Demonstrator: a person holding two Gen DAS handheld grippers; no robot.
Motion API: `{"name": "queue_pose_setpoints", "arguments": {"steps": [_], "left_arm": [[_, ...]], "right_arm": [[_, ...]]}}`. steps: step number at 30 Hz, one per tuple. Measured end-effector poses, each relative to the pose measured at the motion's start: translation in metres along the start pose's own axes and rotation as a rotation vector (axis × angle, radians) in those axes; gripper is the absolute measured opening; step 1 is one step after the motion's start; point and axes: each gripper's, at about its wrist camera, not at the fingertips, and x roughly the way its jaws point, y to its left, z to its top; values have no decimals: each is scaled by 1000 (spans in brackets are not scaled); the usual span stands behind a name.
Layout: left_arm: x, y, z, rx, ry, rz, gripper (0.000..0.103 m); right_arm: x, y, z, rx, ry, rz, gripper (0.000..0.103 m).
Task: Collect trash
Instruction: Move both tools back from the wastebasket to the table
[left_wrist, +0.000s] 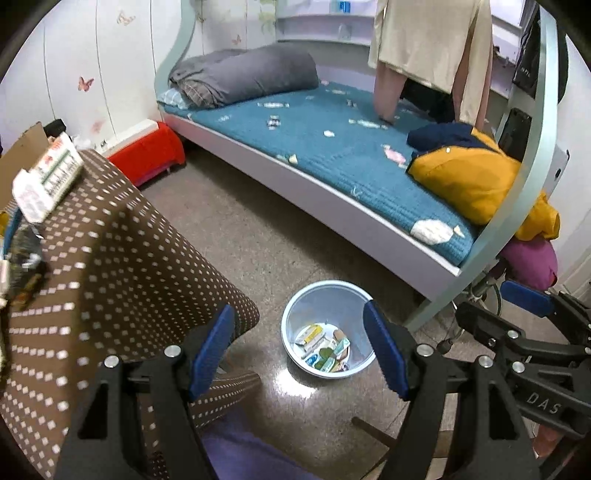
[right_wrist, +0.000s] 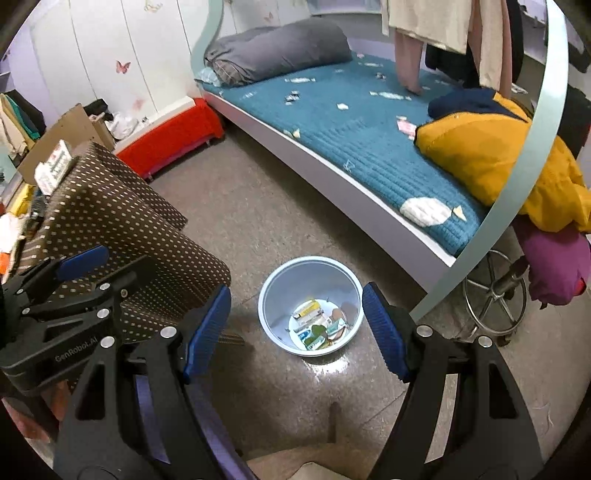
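Both grippers, left (left_wrist: 299, 343) and right (right_wrist: 295, 328), stand open and empty above the bin (right_wrist: 275, 291) holding wrappers (right_wrist: 317, 326). Scraps (left_wrist: 275, 120) litter the bed (left_wrist: 332, 199) at 12 o'clock. Only the right view shows the stool base (right_wrist: 495, 295) at 3 o'clock.

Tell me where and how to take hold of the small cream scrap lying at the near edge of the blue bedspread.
Judging by its pose, grip the cream scrap across its pointed end. It looks like it lies flat on the bedspread, beside the white patch, so come from above with the right tool, which is open and empty, and pinch its edges rather than sliding under. The bed frame blocks a low approach.
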Motion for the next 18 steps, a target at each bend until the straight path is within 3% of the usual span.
{"name": "queue_pose_setpoints", "arguments": {"steps": [11, 18], "left_arm": [[-59, 6, 1, 0, -111, 16, 74], [-102, 25, -3, -13, -195, 82, 74]], "right_arm": [[-45, 23, 6, -55, -107, 44, 73], [-65, 55, 10, -108, -155, 94, 73]]}}
